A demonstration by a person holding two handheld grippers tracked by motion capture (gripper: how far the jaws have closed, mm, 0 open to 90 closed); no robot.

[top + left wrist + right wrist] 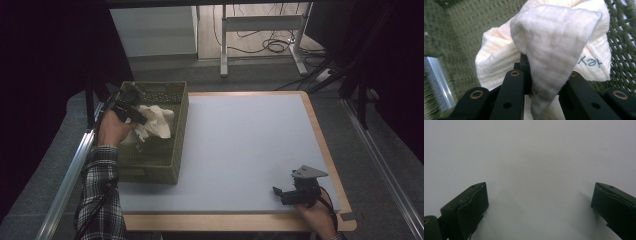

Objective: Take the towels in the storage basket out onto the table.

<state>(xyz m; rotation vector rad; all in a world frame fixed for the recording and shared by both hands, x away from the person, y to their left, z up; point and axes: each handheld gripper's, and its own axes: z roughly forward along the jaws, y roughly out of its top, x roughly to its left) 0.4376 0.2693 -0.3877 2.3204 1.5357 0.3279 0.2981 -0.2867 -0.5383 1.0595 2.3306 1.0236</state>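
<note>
Left gripper [136, 116] is clamped on cream cloth [155, 121] above green basket [176, 165]; cloth should be lifted clear of the rim before crossing to table [240, 145]. Right gripper [284, 194] is held wide, empty.

At nine o'clock the left gripper [131, 107] is raised with jaws clamped together, while at five o'clock the right gripper [282, 194] lies low, jaws spread wide.

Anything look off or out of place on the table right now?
Nothing stands out. The left gripper is shut on a crumpled white cloth over the green basket, and the right gripper rests open near the table's front edge.
</note>
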